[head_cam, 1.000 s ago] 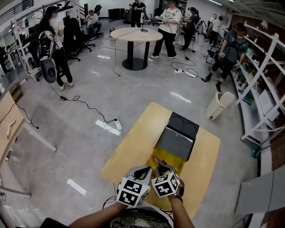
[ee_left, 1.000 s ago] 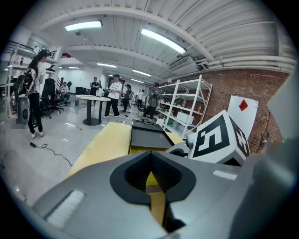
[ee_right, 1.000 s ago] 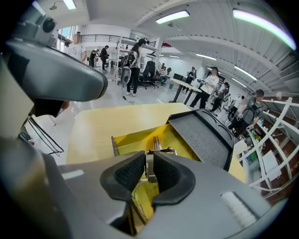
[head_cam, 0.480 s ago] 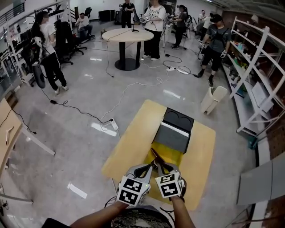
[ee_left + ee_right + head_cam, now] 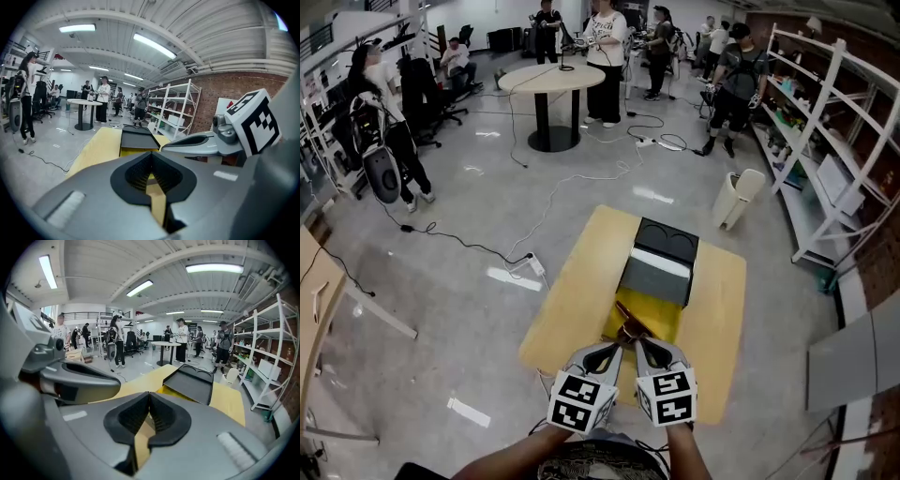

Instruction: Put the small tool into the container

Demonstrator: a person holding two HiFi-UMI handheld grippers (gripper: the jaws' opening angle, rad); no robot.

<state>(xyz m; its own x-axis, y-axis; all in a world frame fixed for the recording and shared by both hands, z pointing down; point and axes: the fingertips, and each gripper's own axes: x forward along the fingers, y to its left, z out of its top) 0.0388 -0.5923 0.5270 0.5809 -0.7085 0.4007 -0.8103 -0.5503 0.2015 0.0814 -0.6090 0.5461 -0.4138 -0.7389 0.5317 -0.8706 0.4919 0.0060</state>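
On the yellow wooden table [image 5: 581, 291] stands a yellow container [image 5: 664, 317] with its black lid [image 5: 661, 267] swung open behind it. A small brownish tool [image 5: 628, 324] lies at the container's near left corner. My left gripper [image 5: 613, 350] and right gripper [image 5: 641, 346] sit side by side just short of the tool, both shut and empty. In the left gripper view the jaws [image 5: 151, 161] meet, with the lid [image 5: 136, 140] ahead. In the right gripper view the jaws [image 5: 149, 401] are likewise closed, with the lid [image 5: 190, 385] ahead to the right.
A white bin [image 5: 736, 197] stands on the floor beyond the table's far right corner. White shelving [image 5: 834, 159] lines the right side. Cables and a power strip [image 5: 534, 267] lie on the floor to the left. Several people stand round a round table [image 5: 546, 80] far off.
The head view has shifted, so the table sits higher in the picture. Both grippers stay shut side by side, and the tool now shows slightly farther ahead of their tips.
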